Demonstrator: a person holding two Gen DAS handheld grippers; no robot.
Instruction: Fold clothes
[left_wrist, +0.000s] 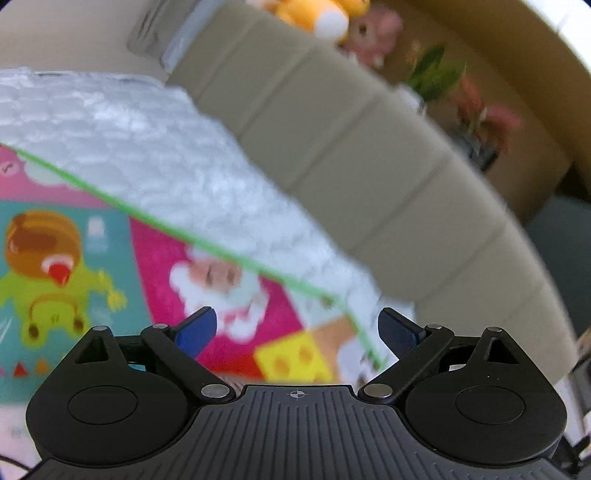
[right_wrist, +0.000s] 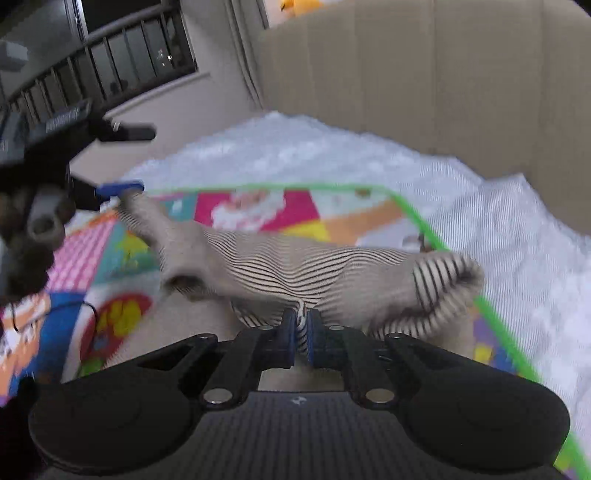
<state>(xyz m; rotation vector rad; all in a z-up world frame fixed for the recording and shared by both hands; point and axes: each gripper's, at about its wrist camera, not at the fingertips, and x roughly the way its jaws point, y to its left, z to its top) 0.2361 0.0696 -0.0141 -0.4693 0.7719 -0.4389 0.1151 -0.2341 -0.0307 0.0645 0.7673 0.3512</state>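
Currently, early stage:

- Striped garment (right_wrist: 295, 266): bunched and lifted over the play mat (right_wrist: 258, 210); no fold visible, all folding left, by my judgement.
- Right gripper (right_wrist: 302, 332): closed on a pinch of the striped cloth.
- Left gripper (left_wrist: 297, 328): jaws wide, nothing between them; its fingertip (right_wrist: 120, 188) appears to touch a cloth end.
- Surface: colourful cartoon mat, green-edged, on a white fluffy blanket (left_wrist: 166, 147).
- Room: beige padded headboard (left_wrist: 351, 147), plush toys (left_wrist: 314, 14) above.

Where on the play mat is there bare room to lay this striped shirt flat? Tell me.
Free: the pink and yellow panels of the play mat between the striped shirt and the green edge. Beyond it, white blanket runs to the headboard. Crowded: mat's left side, around the left tongs.
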